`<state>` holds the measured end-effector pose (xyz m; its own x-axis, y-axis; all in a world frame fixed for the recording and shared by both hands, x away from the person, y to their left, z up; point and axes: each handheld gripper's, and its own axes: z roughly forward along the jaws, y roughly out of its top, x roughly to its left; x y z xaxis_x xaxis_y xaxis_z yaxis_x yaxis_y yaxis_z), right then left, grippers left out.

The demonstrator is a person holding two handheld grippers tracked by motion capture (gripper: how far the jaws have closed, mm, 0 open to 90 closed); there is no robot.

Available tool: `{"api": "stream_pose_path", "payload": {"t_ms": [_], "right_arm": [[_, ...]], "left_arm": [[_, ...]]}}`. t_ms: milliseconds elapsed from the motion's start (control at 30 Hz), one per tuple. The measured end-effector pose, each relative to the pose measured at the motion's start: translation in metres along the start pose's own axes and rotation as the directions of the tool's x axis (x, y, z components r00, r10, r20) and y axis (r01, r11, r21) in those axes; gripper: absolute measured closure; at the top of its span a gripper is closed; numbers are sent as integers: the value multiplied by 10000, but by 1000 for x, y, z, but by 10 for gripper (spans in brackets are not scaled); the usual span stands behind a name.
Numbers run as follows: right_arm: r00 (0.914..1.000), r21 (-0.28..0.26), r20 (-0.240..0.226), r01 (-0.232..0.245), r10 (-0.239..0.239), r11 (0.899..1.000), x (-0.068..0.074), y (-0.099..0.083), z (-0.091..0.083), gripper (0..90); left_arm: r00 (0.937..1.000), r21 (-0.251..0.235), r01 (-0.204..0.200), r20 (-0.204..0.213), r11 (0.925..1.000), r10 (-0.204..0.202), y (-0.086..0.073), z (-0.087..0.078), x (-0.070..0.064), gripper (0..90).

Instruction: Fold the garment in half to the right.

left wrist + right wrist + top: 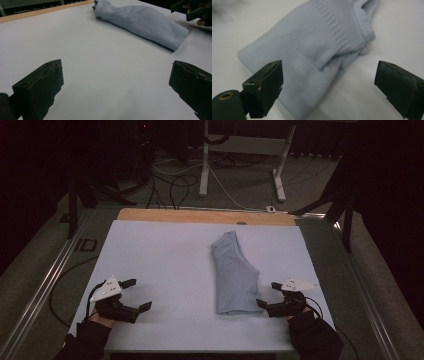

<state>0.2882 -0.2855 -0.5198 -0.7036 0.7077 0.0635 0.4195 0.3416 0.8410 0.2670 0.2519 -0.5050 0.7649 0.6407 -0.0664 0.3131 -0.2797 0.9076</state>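
A folded pale blue knit garment [234, 275] lies on the white table cover [165, 265], a little right of the middle. My right gripper [268, 294] stands open right beside the garment's near right corner, its jaws wide apart. In the right gripper view the garment [317, 50] lies just ahead, with its ribbed hem partly between the jaws. My left gripper [137, 294] stands open at the near left, well apart from the garment, with nothing between its jaws. The left gripper view has the garment [142, 23] far off across bare cover, and the other gripper [192, 11] beyond it.
The wooden table edge [200, 215] runs along the far side. Metal rails [45, 280] flank the table on both sides. Beyond it on the floor stand a white desk frame [240, 160] and loose cables [175, 185]. Bare cover lies between the two grippers.
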Motion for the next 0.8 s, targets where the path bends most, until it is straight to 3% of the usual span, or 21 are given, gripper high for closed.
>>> {"api": "stream_pose_path", "payload": {"t_ms": [267,500,800], "right_arm": [[9980,-4,624,-74,74,10000,8,-12,-12,84],[9965,-19,839,30,-29,10000,11,-17,-13,85],[9982,14,593,53,-54,10000,13,-15,-9,86]], "left_arm": [[9991,-53,318,-261,9995,-319,-9,-4,6,2],[9985,-212,354,-416,9991,-363,-9,-4,6,1],[9993,-185,230,-291,9996,-236,-8,-1,1,1]]}}
